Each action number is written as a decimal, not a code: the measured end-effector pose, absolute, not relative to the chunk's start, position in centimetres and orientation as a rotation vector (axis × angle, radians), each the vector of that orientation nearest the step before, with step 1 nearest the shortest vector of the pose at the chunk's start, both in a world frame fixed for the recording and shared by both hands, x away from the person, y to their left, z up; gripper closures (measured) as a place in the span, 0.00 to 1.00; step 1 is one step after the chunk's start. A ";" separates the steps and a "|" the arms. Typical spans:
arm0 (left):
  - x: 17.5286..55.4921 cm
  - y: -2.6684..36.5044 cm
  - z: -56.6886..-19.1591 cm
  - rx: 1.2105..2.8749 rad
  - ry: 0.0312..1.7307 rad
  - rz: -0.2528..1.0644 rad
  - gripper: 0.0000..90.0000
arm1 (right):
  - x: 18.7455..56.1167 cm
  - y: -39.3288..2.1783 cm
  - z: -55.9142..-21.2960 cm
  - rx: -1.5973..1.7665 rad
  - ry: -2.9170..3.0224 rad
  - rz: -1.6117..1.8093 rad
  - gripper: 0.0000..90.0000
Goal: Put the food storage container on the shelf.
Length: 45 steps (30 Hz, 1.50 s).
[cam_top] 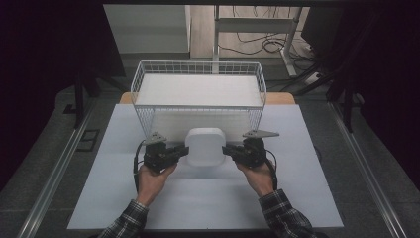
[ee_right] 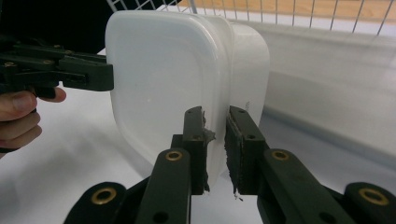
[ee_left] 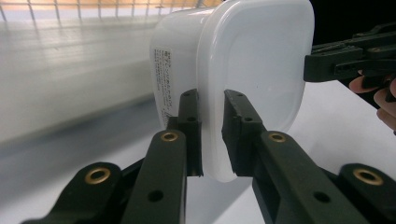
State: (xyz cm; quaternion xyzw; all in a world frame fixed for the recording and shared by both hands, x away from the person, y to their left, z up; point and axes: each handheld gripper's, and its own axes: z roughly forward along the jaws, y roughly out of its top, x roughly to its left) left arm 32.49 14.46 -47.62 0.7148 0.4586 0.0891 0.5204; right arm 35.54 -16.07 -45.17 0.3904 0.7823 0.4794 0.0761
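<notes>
A white lidded plastic container (cam_top: 205, 146) with rounded corners is held between both grippers, just in front of the wire basket (cam_top: 143, 79). My left gripper (cam_top: 184, 150) is shut on the container's left rim; in the left gripper view its jaws pinch the lid edge of the container (ee_left: 243, 70). My right gripper (cam_top: 226, 149) is shut on the right rim, and in the right gripper view its fingers (ee_right: 194, 140) clamp the container (ee_right: 168, 79) at the lid edge. A printed label (ee_left: 164, 74) shows on the container's side.
The white wire basket stands at the back of the white table mat (cam_top: 114, 198), with a white block (cam_top: 198, 89) inside it. A wooden table edge (cam_top: 282, 98) shows behind. Cables (cam_top: 257, 44) lie on the floor beyond.
</notes>
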 end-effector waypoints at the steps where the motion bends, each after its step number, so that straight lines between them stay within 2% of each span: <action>1: 32.5 14.5 -47.6 1.713 1.099 0.214 0.87 | 35.8 -16.0 -45.1 1.170 2.343 1.435 0.86; 10: 35.3 14.8 -48.3 1.713 1.157 0.231 0.87 | 38.7 -14.8 -46.0 1.211 2.331 1.407 0.86; 28: 37.5 14.6 -49.8 1.730 1.196 0.230 0.85 | 40.5 -14.1 -47.9 1.276 2.304 1.362 0.84; 39: 38.1 13.9 -49.6 1.760 1.157 0.372 0.76 | 41.2 -13.5 -47.9 1.224 2.261 1.353 0.77; 42: 38.4 13.4 -49.4 1.769 1.163 0.434 0.78 | 41.4 -13.3 -47.9 1.201 2.229 1.340 0.78; 45: 38.8 13.4 -49.4 1.754 1.171 0.437 0.78 | 41.5 -12.9 -47.8 1.192 2.205 1.322 0.78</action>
